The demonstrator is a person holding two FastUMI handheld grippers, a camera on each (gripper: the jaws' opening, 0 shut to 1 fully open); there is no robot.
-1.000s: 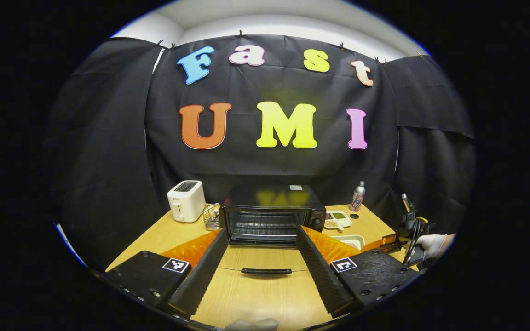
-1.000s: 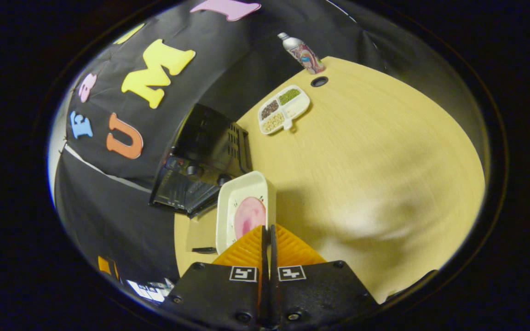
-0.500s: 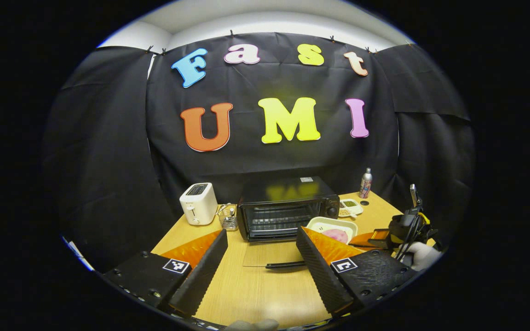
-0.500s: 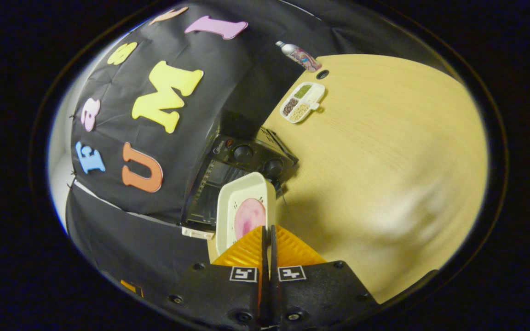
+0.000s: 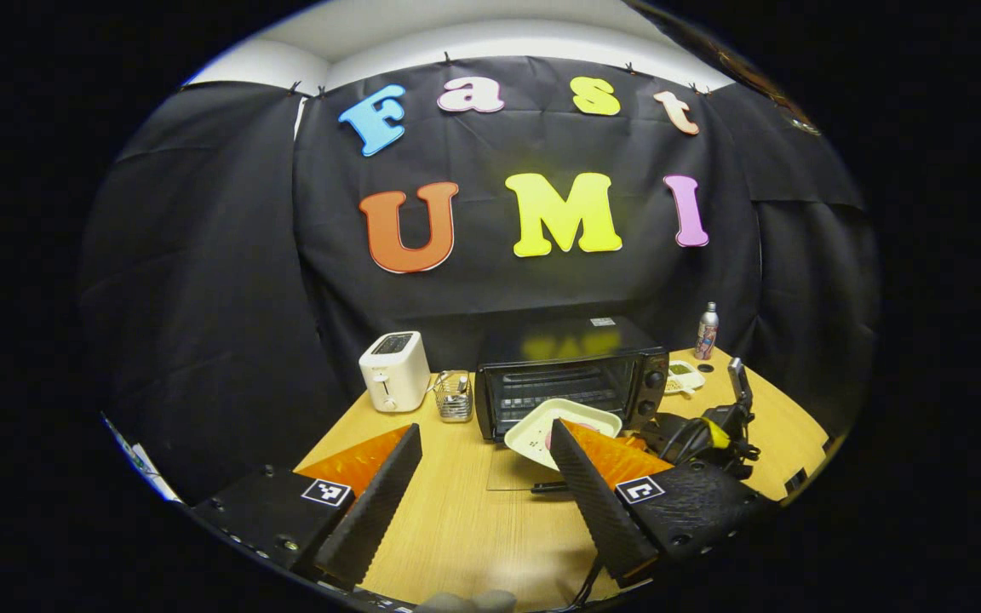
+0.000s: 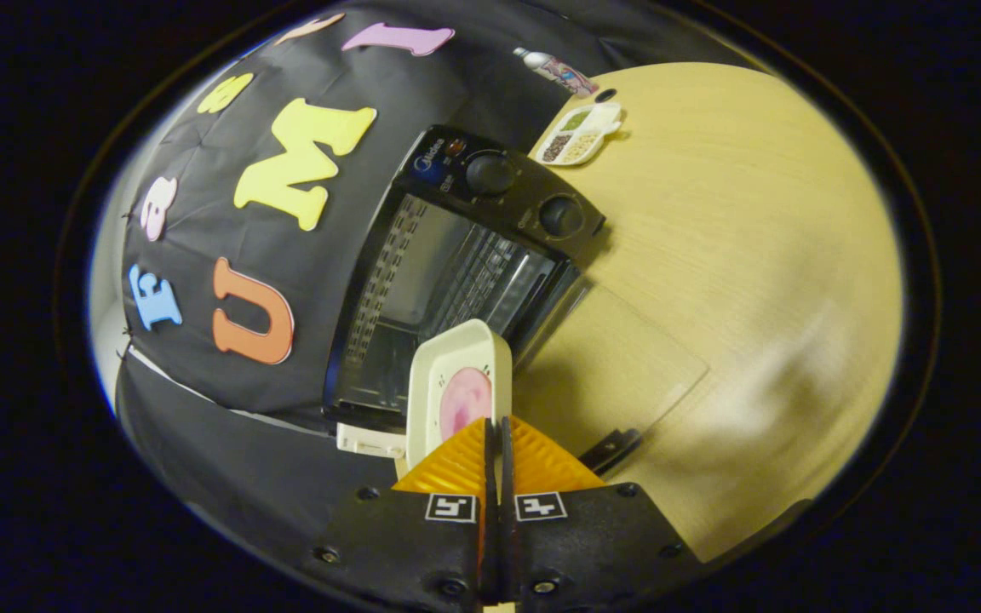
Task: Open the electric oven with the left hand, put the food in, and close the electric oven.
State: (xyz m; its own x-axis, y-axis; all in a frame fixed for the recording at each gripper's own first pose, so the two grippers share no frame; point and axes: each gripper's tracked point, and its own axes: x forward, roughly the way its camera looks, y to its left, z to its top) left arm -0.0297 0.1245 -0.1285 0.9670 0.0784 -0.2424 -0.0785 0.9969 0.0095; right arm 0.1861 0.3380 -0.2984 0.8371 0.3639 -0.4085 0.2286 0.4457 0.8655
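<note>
Nearest, we see the left gripper [image 5: 482, 477] with jaws wide apart, holding nothing above the desk [image 5: 473, 536]. Our right gripper [image 6: 496, 443] has its jaws clamped on the rim of the white dish [image 6: 459, 387] of food [image 6: 465, 402], held just before the electric oven [image 6: 456, 264], whose glass door [image 6: 618, 366] lies open.

1. I count one electric oven [image 5: 571, 375] on the surface [image 5: 473, 528].
2. One white dish [image 5: 542, 426] holding one pink piece of food [image 6: 465, 400].
3. One white toaster [image 5: 393, 370].
4. One small wire basket [image 5: 455, 396].
5. One divided snack tray [image 6: 580, 134].
6. One bottle [image 5: 707, 330].
7. Two sets of tongs: mine on the left [image 5: 482, 477], the right ones [image 6: 495, 451].
</note>
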